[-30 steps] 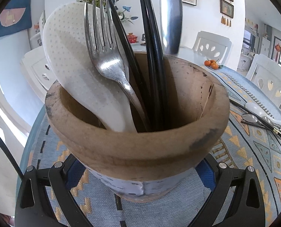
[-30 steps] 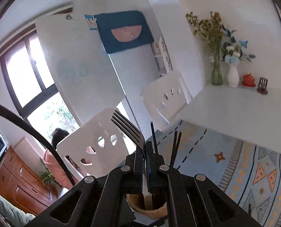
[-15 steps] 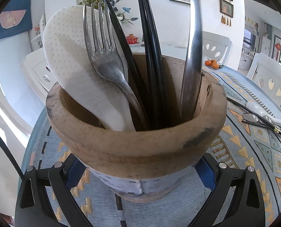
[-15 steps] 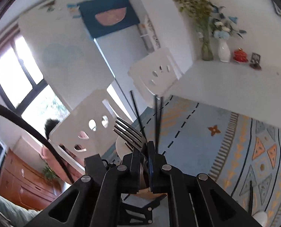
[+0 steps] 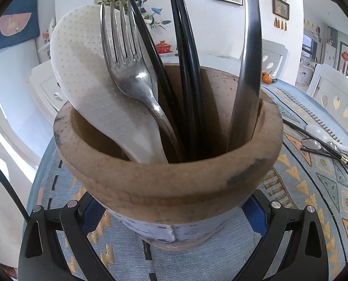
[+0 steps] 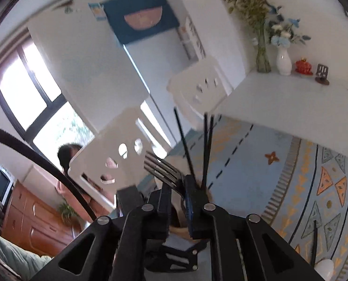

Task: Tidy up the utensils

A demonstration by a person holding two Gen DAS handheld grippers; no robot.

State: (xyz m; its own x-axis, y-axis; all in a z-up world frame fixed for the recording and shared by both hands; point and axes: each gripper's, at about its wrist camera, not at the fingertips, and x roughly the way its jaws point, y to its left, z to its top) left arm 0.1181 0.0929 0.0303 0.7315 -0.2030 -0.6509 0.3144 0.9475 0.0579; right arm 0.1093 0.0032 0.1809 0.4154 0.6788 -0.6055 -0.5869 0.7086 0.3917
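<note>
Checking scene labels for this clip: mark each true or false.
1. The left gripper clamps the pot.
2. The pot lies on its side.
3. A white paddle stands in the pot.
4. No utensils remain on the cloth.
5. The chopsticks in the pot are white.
1. True: the left gripper has its pads on both sides of the pot.
2. False: it stands upright on the cloth.
3. True: the paddle leans beside a fork.
4. False: a spoon and a loose chopstick lie on it.
5. False: the potted chopsticks are black.
</note>
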